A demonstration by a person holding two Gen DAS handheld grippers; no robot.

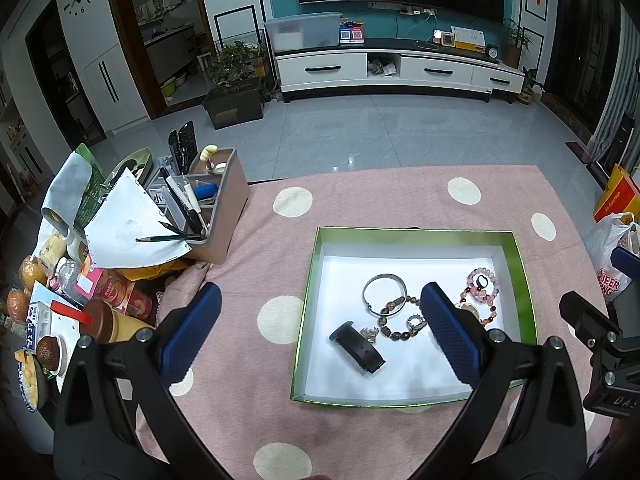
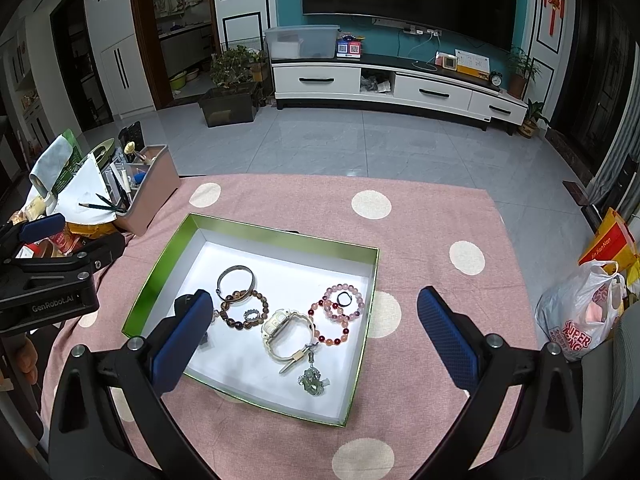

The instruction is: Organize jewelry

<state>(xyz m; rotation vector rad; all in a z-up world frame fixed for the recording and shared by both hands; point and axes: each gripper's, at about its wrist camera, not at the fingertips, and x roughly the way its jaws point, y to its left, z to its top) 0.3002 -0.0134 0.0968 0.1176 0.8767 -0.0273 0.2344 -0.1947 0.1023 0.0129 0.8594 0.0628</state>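
Both sets of jaws wide apart, empty, above the box [image 2: 362,320] holding the jewelry on the pink cloth [image 2: 420,224]. Only from the right wrist: pale watch [image 2: 286,326] and green pendant [image 2: 314,380]. Only from the left: black band [image 1: 358,348].
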